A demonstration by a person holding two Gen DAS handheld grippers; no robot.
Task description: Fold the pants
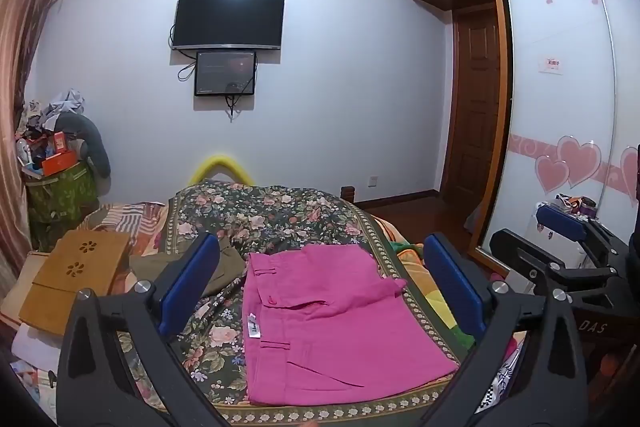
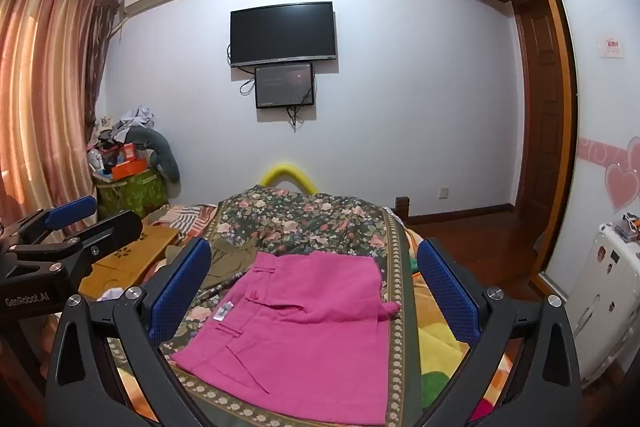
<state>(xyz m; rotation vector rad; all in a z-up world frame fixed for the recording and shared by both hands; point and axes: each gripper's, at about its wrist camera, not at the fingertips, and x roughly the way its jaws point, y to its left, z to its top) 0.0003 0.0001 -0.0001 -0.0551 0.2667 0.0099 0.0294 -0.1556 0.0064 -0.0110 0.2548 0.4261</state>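
Pink pants (image 1: 320,323) lie folded into a compact rectangle on the floral bedspread (image 1: 264,215), waistband to the left with a white label showing. They also show in the right wrist view (image 2: 312,331). My left gripper (image 1: 320,283) is open and empty, held above the pants. My right gripper (image 2: 314,287) is open and empty, also above them. The right gripper shows at the right edge of the left wrist view (image 1: 568,239). The left gripper shows at the left edge of the right wrist view (image 2: 76,223).
An olive garment (image 1: 216,267) lies left of the pants. A wooden lap desk (image 1: 76,275) sits at the bed's left. A cluttered green bin (image 1: 60,195) stands by the curtain. A wardrobe (image 1: 560,107) and a white suitcase (image 2: 600,299) are on the right.
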